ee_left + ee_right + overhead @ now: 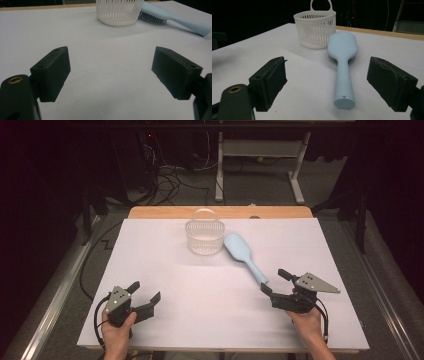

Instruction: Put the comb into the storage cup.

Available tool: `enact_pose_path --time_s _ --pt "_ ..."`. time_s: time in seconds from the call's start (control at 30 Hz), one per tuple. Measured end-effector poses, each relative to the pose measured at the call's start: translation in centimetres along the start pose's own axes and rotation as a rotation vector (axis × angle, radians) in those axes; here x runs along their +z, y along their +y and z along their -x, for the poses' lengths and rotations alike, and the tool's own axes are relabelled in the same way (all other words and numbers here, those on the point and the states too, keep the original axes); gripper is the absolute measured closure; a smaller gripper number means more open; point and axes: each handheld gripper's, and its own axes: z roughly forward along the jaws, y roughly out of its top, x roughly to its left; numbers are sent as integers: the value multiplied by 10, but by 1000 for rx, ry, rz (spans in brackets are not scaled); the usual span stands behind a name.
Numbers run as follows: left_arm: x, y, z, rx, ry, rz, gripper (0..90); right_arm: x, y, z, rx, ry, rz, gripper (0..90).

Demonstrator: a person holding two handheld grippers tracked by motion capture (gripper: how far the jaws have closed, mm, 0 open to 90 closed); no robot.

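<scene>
From the high view, a white slatted plastic basket with a loop handle stands upright toward the far edge of the white-covered table, and a pale blue plastic hairbrush lies just beside the basket's right side, bristles down, its handle running away from the basket toward the near right. The left gripper, held in the person's left hand, sits well apart from the basket at the near left with its jaws spread and empty. The right gripper, in the right hand, has its jaws spread wide near the handle's end, not touching it. In the left gripper view, the basket stands ahead beyond the parted jaws, the hairbrush next to it on the right. In the right gripper view, the hairbrush lies between the parted jaws, its head close beside the basket farther off.
</scene>
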Motion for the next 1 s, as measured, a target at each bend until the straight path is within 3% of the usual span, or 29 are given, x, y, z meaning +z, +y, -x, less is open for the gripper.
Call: enact_pose_path --time_s 0.3,1.0 --pt "0 0 -1 -3 -3 0 159 11 2 0 20 4 -12 165" --pt "2 0 -1 -7 -5 -4 158 49 11 -13 17 0 -61 198"
